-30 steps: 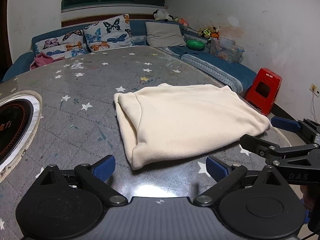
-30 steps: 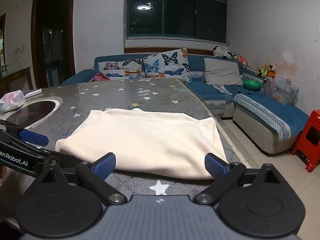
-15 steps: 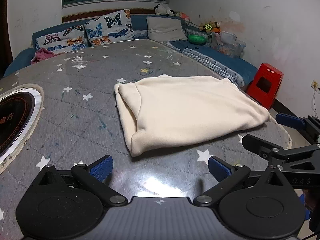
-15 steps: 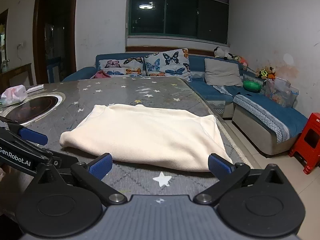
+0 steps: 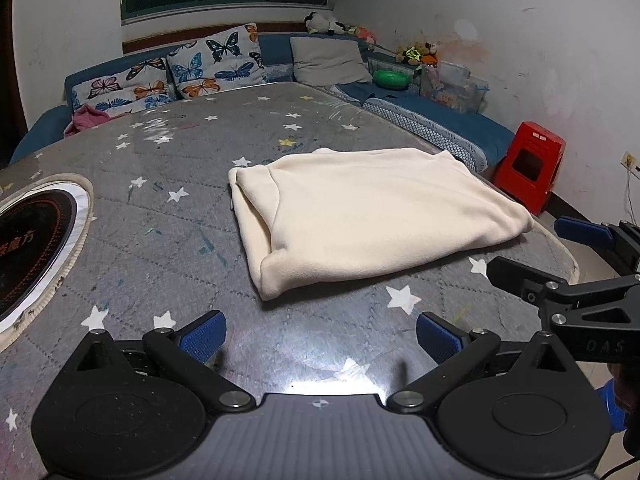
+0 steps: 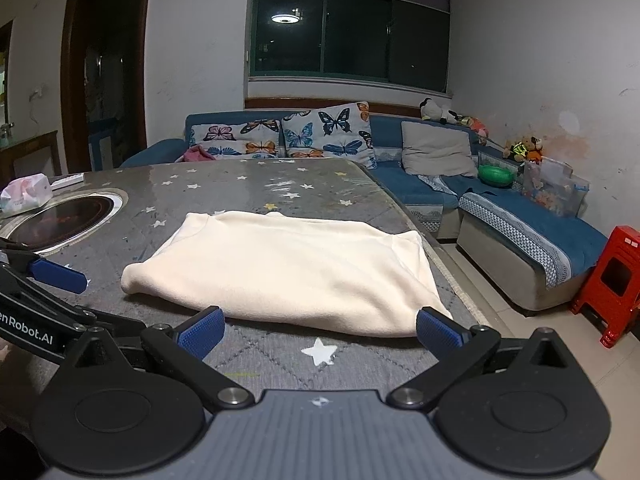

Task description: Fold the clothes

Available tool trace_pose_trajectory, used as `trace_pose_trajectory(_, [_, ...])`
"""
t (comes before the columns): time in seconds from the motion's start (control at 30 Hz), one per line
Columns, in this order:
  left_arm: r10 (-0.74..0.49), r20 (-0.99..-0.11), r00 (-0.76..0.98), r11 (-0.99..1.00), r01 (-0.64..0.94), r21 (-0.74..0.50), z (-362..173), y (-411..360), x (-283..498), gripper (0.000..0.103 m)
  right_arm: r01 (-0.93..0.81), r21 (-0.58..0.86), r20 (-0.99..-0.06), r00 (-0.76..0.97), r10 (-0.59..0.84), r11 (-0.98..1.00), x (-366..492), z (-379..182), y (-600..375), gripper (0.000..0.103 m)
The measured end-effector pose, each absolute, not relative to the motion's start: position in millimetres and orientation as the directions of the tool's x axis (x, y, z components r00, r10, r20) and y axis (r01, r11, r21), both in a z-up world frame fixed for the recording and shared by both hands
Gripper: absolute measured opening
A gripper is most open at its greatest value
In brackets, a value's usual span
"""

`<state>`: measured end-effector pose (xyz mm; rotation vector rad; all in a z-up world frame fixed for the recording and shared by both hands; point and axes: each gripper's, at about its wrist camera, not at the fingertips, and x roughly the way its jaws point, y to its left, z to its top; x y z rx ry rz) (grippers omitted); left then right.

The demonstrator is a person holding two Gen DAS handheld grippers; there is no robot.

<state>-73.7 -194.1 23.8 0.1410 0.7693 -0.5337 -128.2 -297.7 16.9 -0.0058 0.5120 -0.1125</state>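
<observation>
A cream garment (image 5: pixel 368 220) lies folded into a flat rectangle on the grey star-patterned table (image 5: pixel 168 248); it also shows in the right wrist view (image 6: pixel 288 268). My left gripper (image 5: pixel 320 336) is open and empty, above the table a short way in front of the garment's near corner. My right gripper (image 6: pixel 318 326) is open and empty, just short of the garment's near edge. The right gripper also shows at the right edge of the left wrist view (image 5: pixel 560 252), and the left gripper at the left edge of the right wrist view (image 6: pixel 60 276).
A round induction hob (image 5: pixel 36 240) is set into the table at the left. A tissue pack (image 6: pixel 26 194) lies beyond it. A blue corner sofa (image 6: pixel 512 224) with butterfly cushions stands behind. A red stool (image 6: pixel 612 276) stands on the floor at the right, past the table's edge.
Both grippers have drawn back and risen from the garment, staying open. The garment lies as before.
</observation>
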Motion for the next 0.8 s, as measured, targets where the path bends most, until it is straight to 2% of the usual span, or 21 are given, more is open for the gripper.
trace_pose_trajectory(0.8, [-0.400, -0.693, 0.600, 0.859, 0.509, -0.055, 23.5, -194.3, -87.7, 0.103, 0.102, -0.030, -0.472, 0.875, -0.104, 0.994, -140.9, 18.8, -293.4, 0.103])
